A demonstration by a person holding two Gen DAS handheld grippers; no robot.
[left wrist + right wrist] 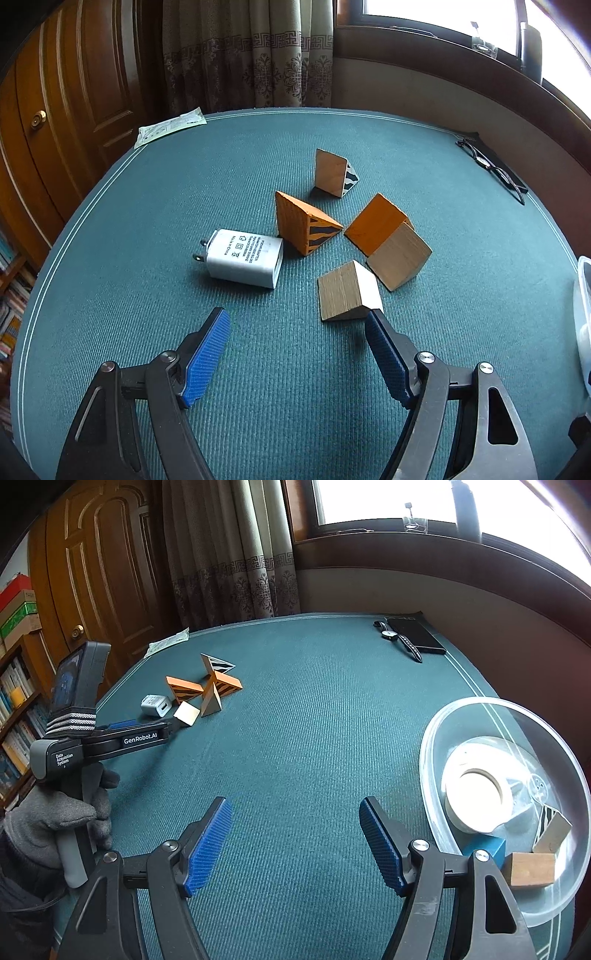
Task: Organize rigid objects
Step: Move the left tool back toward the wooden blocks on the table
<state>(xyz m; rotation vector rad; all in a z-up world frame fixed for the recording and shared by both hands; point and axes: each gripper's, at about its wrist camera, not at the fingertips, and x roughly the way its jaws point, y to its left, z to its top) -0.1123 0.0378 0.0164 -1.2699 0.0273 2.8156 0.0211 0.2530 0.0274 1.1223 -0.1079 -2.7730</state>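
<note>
On the green mat a white power adapter lies on its side beside several wooden wedge blocks: an orange striped one, an orange and plain one, a plain one and a black-and-white one. My left gripper is open and empty, just short of the plain block; its right fingertip is at that block's corner. The right wrist view shows the same cluster and the left gripper. My right gripper is open and empty over bare mat, left of a clear bowl.
The clear bowl holds a tape roll, a blue block and wooden blocks. A wristwatch and a black phone lie at the far right corner. A paper slip lies at the far left edge.
</note>
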